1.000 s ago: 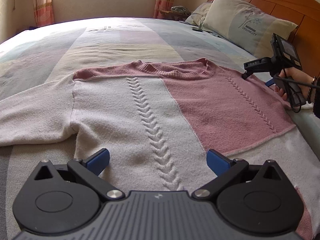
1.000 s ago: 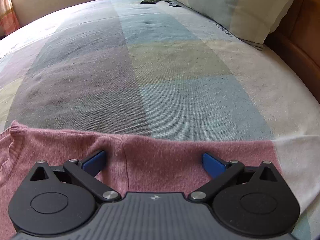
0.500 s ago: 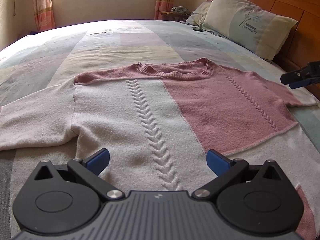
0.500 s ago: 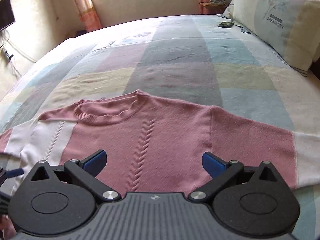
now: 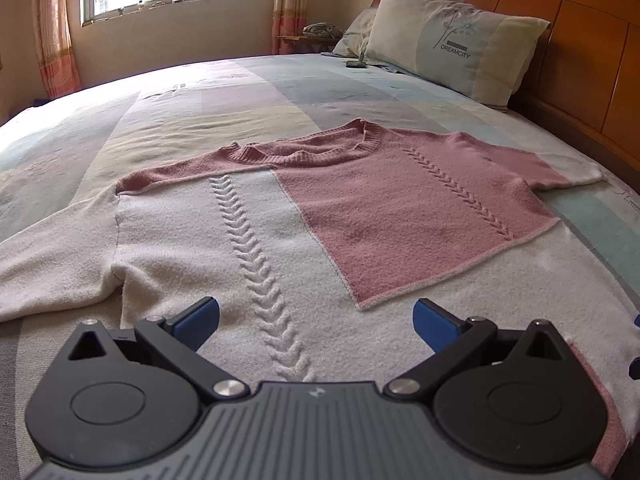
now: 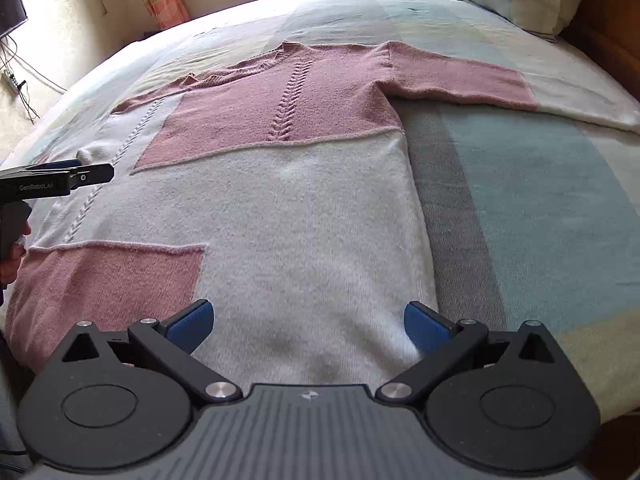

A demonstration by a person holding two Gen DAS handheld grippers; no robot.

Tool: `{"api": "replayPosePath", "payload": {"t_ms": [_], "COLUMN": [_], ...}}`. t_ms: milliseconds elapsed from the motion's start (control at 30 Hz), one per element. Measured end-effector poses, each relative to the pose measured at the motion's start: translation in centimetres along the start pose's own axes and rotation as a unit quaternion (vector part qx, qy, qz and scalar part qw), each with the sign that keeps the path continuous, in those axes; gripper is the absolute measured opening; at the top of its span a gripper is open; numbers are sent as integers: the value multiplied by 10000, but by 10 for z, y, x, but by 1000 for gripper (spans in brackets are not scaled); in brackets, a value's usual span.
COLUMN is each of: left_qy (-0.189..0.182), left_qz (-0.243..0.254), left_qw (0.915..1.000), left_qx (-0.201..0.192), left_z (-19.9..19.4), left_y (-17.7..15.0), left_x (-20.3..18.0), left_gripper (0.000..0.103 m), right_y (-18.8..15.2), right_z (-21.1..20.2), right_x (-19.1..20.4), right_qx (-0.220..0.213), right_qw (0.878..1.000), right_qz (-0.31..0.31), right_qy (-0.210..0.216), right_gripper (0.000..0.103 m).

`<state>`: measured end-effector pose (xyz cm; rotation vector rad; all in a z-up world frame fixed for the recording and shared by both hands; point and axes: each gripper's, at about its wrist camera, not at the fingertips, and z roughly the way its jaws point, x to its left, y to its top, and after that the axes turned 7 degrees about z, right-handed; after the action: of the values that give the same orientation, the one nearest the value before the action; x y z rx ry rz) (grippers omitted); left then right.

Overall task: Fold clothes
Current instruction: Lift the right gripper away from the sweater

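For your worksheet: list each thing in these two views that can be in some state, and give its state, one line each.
sweater: spread flat on the bed, unfolded, both sleeves stretched out to the sides
left tool: open, holding nothing, above the sweater's lower part
right tool: open, holding nothing, above the hem
pillow: propped against the headboard
curtains: drawn aside from the window

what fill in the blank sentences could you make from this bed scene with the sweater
1. The sweater lies spread flat on the ____.
2. Its two colours are white and ____.
3. The left gripper and the right gripper both have their jaws ____.
4. The word printed on the pillow is ____.

Missing words: bed; pink; open; DREAMCITY
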<state>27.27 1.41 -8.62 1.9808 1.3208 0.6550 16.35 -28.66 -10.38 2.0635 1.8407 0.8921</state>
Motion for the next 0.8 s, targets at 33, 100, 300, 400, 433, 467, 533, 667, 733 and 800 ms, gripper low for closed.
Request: {"api": "replayPosePath", "payload": {"t_ms": [33, 100, 300, 400, 433, 467, 533, 667, 733, 800], "left_qy": [-39, -98, -114, -138, -144, -148, -157, -179, -172, -148], "left_qz": [-15, -39, 0, -12, -21, -28, -41, -13, 39, 97], "left_qw": [10000, 9999, 9999, 9999, 9999, 9999, 9999, 9998, 9998, 9998], "left_qx": [8, 24, 13, -12, -24, -35, -57, -29, -5, 6], "left_z": [0, 0, -4, -7, -8, -9, -10, -10, -10, -11], "left_y": [-1, -2, -5, -5, -5, -5, -4, -4, -6, -7], "left_x": [-1, -4, -7, -6, -5, -5, -5, -7, -8, -8], "left_gripper": [102, 102, 102, 102, 102, 102, 102, 102, 102, 102], "right_y": [-7, -19, -49, -60, -62, -63, -61, -48, -40, -36], "right_z": [-5, -11, -20, -25, -26, -28, -34, -34, -26, -15], "right_x": [0, 2, 20, 21, 21, 22, 27, 47, 57, 51], "right_qx": [-36, -119, -250, -108, -63, -59, -180, -476, -526, -461], "right_qw": [10000, 9998, 9979, 9979, 9979, 9979, 9983, 9979, 9969, 9972], "right_qz": [74, 147, -162, -155, -119, -78, -42, -315, -526, -514], "right_qy": [-14, -70, -581, -623, -626, -641, -561, -298, -274, -290], "right_gripper": [103, 103, 103, 103, 103, 103, 103, 103, 103, 103]}}
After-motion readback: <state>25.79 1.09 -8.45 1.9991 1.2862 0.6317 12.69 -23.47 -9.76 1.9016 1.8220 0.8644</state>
